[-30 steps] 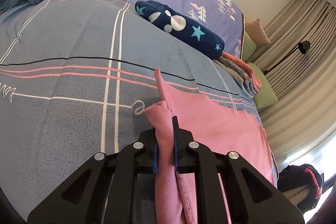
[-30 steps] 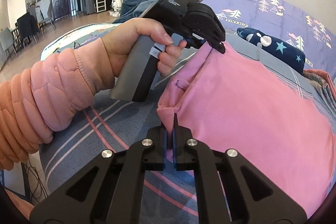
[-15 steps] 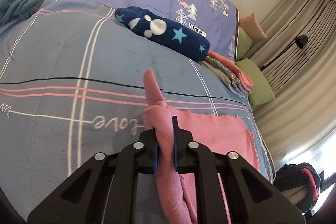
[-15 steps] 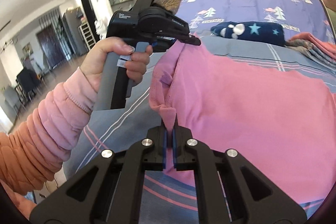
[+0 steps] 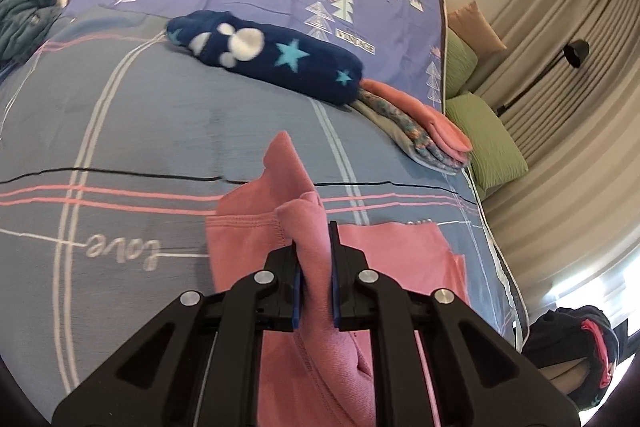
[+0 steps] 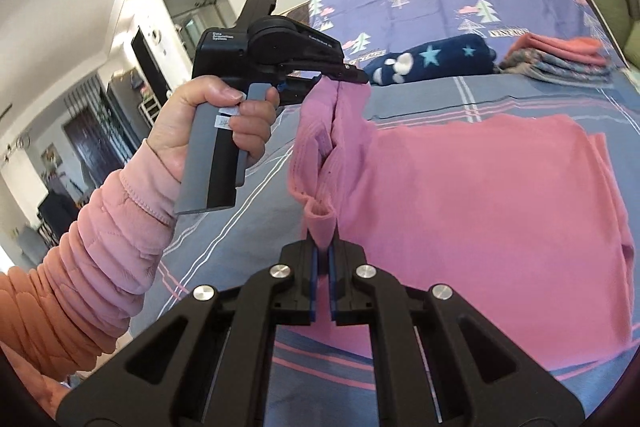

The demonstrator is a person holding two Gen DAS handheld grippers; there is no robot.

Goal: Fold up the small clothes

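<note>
Left gripper (image 5: 315, 247) is pinching a bunched edge of the pink garment (image 6: 500, 211), jaws nearly together with cloth between. Right gripper (image 6: 323, 251) is clamping another fold of that garment, jaws almost fully closed. Garment is hanging lifted between both tools, the rest lying flat on the blue-grey bedspread (image 5: 160, 115). One navy star-print roll (image 5: 272, 55), one folded stack (image 5: 420, 131) beside it, two green pillows (image 5: 492, 143). Left hand (image 6: 212, 123) is gripping the handle; the garment's near side is hidden by the grippers.

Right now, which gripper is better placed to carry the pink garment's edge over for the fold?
Probably neither alone: left gripper and right gripper each pinch the pink garment, so move both.
</note>
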